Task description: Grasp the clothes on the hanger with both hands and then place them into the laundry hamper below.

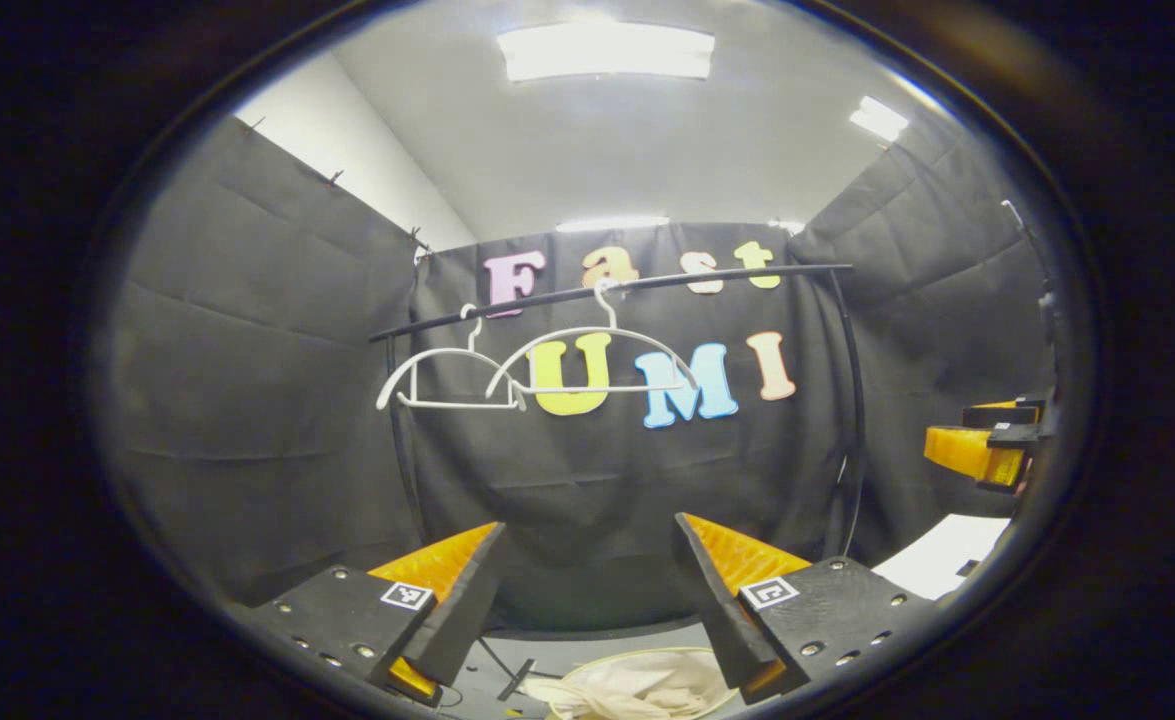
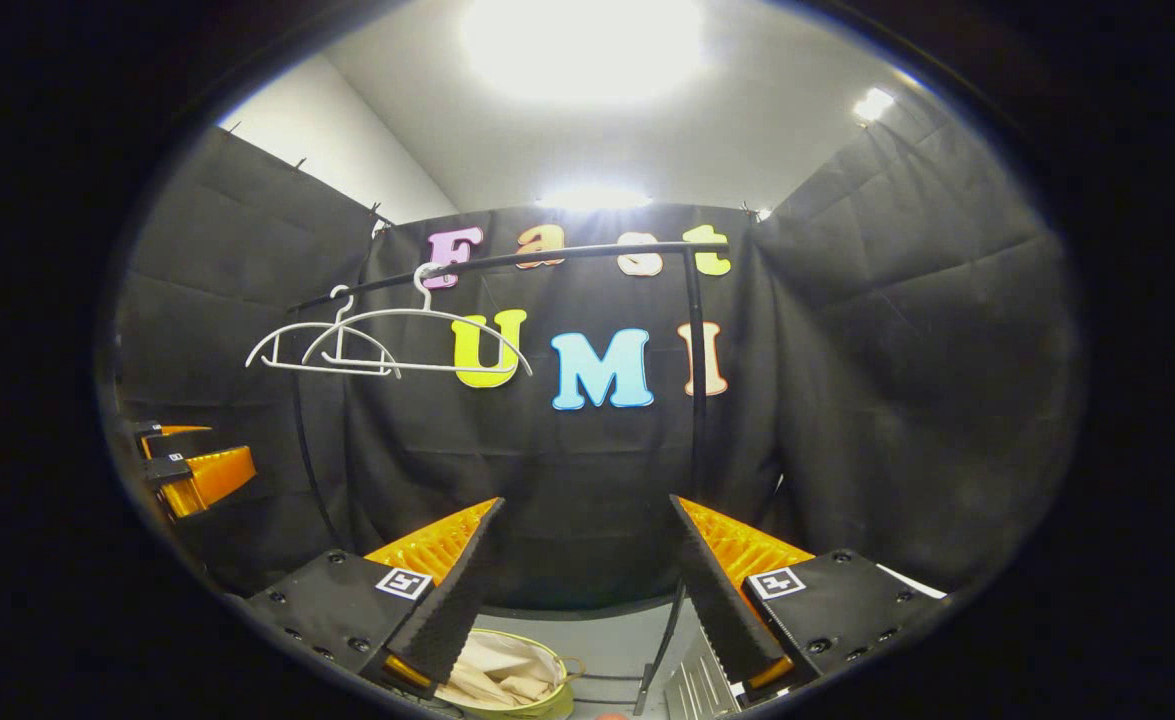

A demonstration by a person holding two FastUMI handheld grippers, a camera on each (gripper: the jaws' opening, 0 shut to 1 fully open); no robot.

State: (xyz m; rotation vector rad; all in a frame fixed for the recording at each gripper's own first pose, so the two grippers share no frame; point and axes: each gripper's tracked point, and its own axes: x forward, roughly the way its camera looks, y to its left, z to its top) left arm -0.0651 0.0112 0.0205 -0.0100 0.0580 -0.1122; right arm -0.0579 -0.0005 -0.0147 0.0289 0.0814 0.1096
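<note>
From the left gripper view, the left gripper [image 1: 587,535] is held out level with its two fingers spread wide and nothing between them. Beyond it a thin black metal clothes rail [image 1: 647,284] runs across the booth, and two bare white wire hangers [image 1: 537,365] hang from it side by side, the nearer one overlapping the farther. Down below, between the fingertips, the cream-coloured clothes [image 1: 637,690] lie crumpled inside the round laundry hamper [image 1: 587,660], whose pale rim curves around them. At the far right edge the right gripper [image 1: 982,440] shows, too cut off to tell how it stands.

From the right gripper view, the right gripper [image 2: 585,530] is likewise wide open and empty. The same rail [image 2: 547,257] crosses the top, with the two white hangers [image 2: 377,345] towards its left end, nothing draped on them. Low down, just right of its left finger, the hamper [image 2: 537,705] sits on the grey floor [image 2: 627,640] with the cream cloth [image 2: 497,675] folded inside. The left gripper [image 2: 187,455] pokes in at the left edge, its fingers apart.
</note>
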